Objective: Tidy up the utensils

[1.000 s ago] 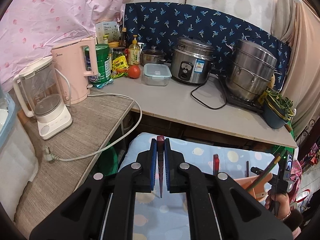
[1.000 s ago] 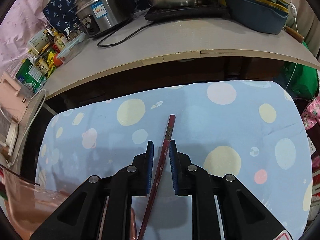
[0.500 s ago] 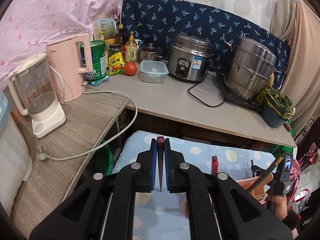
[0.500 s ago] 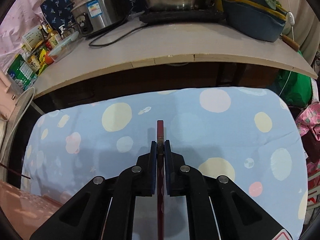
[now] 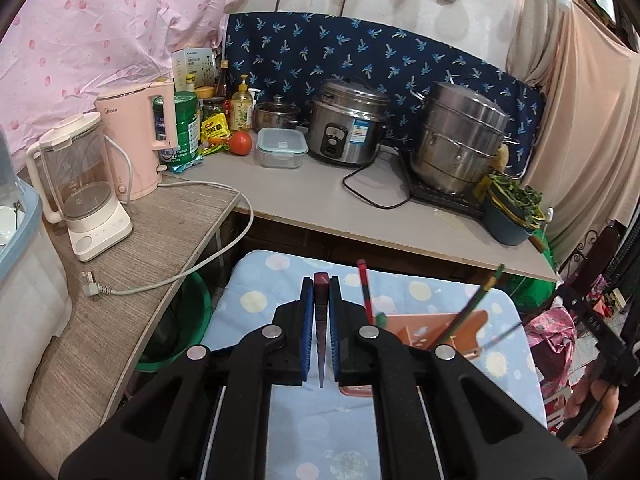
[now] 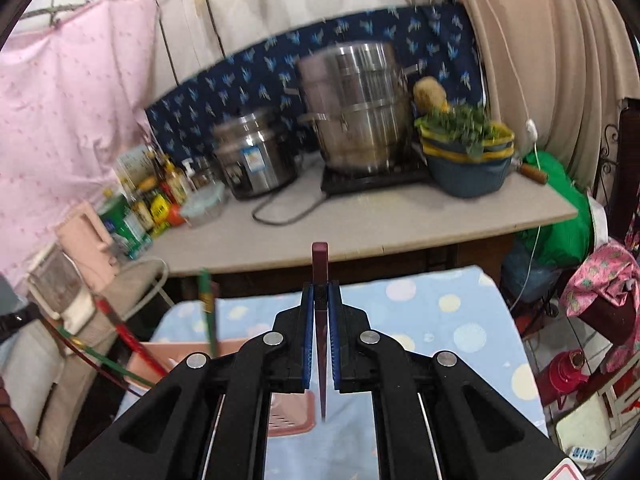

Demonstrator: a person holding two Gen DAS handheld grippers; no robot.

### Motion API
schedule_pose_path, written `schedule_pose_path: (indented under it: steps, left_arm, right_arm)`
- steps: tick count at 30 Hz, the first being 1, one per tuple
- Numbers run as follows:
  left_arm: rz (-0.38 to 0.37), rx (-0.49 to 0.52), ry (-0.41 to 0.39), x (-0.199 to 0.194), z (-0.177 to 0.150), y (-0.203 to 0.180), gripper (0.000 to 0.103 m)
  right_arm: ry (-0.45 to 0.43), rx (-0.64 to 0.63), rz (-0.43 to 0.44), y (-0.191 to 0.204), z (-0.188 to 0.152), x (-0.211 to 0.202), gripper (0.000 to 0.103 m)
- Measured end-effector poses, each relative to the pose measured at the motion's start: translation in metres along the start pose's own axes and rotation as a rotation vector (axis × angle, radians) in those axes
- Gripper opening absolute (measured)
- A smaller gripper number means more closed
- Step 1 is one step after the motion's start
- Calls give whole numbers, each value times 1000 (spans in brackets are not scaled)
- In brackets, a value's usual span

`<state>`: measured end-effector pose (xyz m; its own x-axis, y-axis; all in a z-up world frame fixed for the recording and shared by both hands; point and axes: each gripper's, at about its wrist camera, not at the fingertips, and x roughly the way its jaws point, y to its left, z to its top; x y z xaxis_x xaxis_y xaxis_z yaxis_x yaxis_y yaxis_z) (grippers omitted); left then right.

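Observation:
My left gripper (image 5: 321,286) is shut on a dark red chopstick (image 5: 321,320), held above the blue dotted cloth (image 5: 256,300). My right gripper (image 6: 320,292) is shut on another dark red chopstick (image 6: 320,264), lifted clear of the cloth and pointing level at the counter. A pink utensil holder (image 5: 444,326) stands on the cloth to the right of my left gripper, with red and green chopsticks (image 5: 365,292) sticking out of it. In the right wrist view the holder (image 6: 180,354) is at lower left with chopsticks (image 6: 208,304) in it.
A grey counter (image 5: 320,196) behind the cloth carries a rice cooker (image 5: 346,128), a steel steamer pot (image 5: 460,140), a bowl of greens (image 5: 512,212), bottles and a food box. A pink kettle (image 5: 136,140) and a blender (image 5: 84,188) stand on the left shelf.
My right gripper closed on the chopstick lying on the cloth, then lifted it and tilted up toward the counter. My left gripper kept its chopstick and rose slightly.

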<state>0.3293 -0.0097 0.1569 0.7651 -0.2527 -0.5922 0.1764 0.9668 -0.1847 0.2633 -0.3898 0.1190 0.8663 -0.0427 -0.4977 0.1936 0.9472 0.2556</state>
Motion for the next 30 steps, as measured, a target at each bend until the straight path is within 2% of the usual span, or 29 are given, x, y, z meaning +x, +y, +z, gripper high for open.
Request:
schedule_pose_path:
  steps: [3,7,14,21,27,30]
  left_arm:
    - [-24,11,-19,-19,0,-8,7]
    - [-61,36,-46,-41,4,-22,7]
    - [-136,71,-100,-67,22,-49,7]
    - [-132,98,-137,-51,46,-75,7]
    - [-105,89,-138,-18,56,-79,7]
    - [-98,86,-102,2,51,-77,7]
  right_arm:
    - [-63,-13,26,12,14,-34,7]
    - [-104,-28,66,28,31,-58,7]
    - [-131,-40,147,59,51,-75,7]
    - [-113,-41,218,91,54,-53,7]
    - [-50,-48,216,104,32,-15,7]
    - [-8,-49,214,106,18,4,7]
